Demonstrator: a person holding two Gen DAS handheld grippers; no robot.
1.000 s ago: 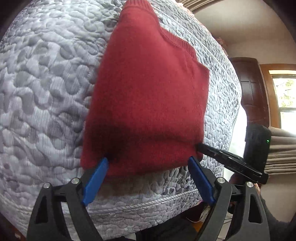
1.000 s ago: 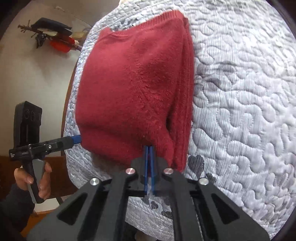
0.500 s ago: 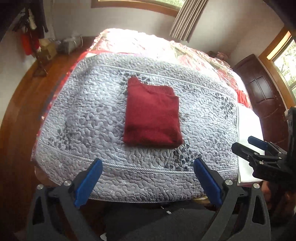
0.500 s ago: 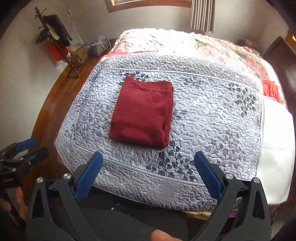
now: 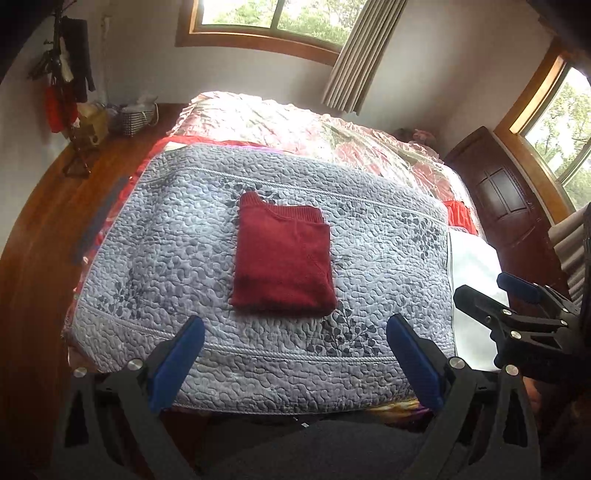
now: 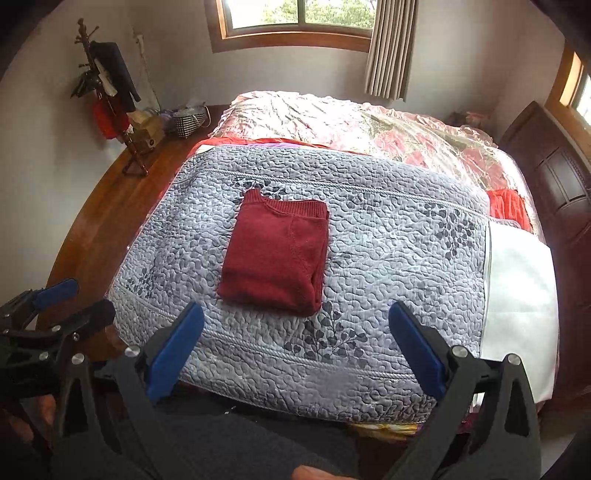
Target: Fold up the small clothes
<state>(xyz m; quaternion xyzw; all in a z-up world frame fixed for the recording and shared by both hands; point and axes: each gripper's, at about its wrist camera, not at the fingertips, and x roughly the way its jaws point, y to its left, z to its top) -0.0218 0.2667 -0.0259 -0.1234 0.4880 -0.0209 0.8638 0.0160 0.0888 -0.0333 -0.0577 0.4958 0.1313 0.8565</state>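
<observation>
A grey quilt (image 5: 155,266) covers the near end of the bed, under a window (image 6: 299,14). The red sweater (image 5: 282,258) lies folded in a neat rectangle on the middle of the quilt, ribbed edge toward the window. My left gripper (image 5: 295,354) and my right gripper (image 6: 295,343) hang off the quilt's near edge, both spread wide, holding nothing, well apart from the sweater.
</observation>
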